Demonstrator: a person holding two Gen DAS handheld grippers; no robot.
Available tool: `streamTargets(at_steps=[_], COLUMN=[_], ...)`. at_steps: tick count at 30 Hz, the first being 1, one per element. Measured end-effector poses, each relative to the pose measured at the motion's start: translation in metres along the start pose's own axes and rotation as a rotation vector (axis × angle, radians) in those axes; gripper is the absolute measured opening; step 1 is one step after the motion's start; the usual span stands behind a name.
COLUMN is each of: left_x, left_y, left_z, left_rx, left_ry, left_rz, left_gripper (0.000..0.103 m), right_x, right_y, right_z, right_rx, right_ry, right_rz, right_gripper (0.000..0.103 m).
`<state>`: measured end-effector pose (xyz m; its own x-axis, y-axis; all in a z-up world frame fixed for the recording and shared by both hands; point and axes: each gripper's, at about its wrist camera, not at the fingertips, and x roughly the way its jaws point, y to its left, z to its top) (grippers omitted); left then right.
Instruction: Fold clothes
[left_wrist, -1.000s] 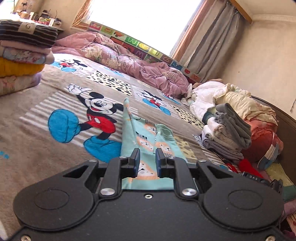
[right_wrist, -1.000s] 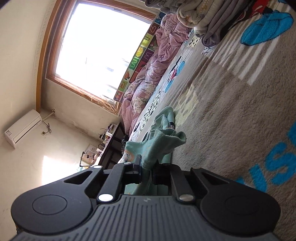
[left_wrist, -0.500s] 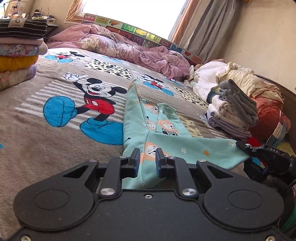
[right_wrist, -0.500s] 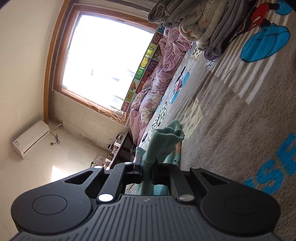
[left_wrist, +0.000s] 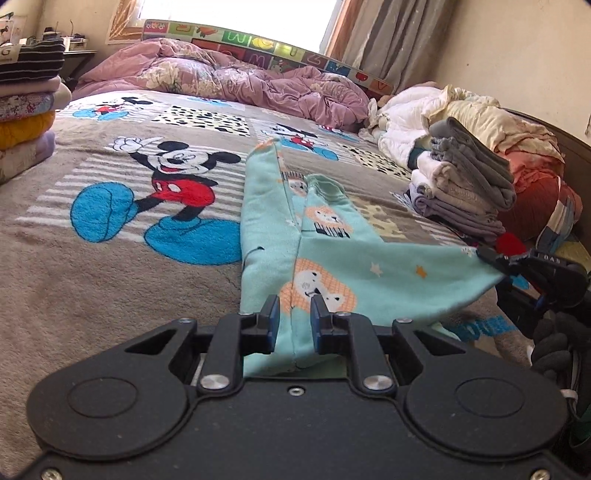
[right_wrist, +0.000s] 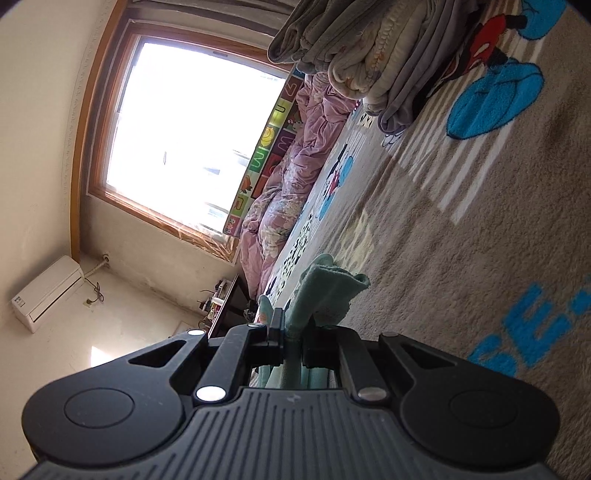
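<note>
A mint-green children's garment with lion prints (left_wrist: 317, 240) lies stretched out on the Mickey Mouse blanket (left_wrist: 110, 258). My left gripper (left_wrist: 293, 317) is shut on the garment's near edge, with cloth bunched between its fingers. My right gripper (right_wrist: 293, 332) is shut on another corner of the same garment (right_wrist: 325, 288) and holds it pulled out to the right, a little above the blanket. The right gripper also shows in the left wrist view (left_wrist: 517, 266), where the cloth runs taut to it.
A stack of folded clothes (left_wrist: 26, 103) stands at the far left. A folded grey and cream stack (left_wrist: 465, 184) and a loose pile of clothes (left_wrist: 480, 122) lie at the right. A pink quilt (left_wrist: 240, 81) lies crumpled under the window.
The right gripper has pulled its corner of the garment out to the right, spreading the near part wide and flat. The left wrist view has dropped lower and closer to the cloth.
</note>
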<state>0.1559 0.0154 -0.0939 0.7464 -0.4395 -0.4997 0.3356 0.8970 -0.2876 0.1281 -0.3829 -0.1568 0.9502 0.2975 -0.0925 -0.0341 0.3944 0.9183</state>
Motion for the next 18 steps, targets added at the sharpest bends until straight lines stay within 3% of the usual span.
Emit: streamTargets(at_steps=[4,6,9,12,18], left_x=[-0.009,-0.006,0.007,0.034,0.021], left_y=[0.013,0.009,0.002,0.000,0.005], left_z=[0.009,0.007,-0.001,-0.020,-0.007], left_rx=[-0.090,-0.068,-0.030,0.032,0.014], left_ry=[-0.064,-0.051,-0.007,0.133,0.120], left_rz=[0.011,0.007,0.004,0.038,0.023], left_gripper=[0.014,0.014,0.014,0.015,0.016], right_x=[-0.001,0.001,0.001,-0.001,-0.001], right_y=[0.001,-0.001,-0.001,-0.001,-0.004], right_z=[-0.001,-0.002,-0.002,-0.001,-0.004], right_rx=[-0.001,0.010,0.011,0.003,0.013], right_ry=[0.019,0.026,0.020,0.015,0.032], right_rz=[0.014,0.010,0.004,0.007,-0.016], right_gripper=[0.010,0.010,0.010,0.010,0.010])
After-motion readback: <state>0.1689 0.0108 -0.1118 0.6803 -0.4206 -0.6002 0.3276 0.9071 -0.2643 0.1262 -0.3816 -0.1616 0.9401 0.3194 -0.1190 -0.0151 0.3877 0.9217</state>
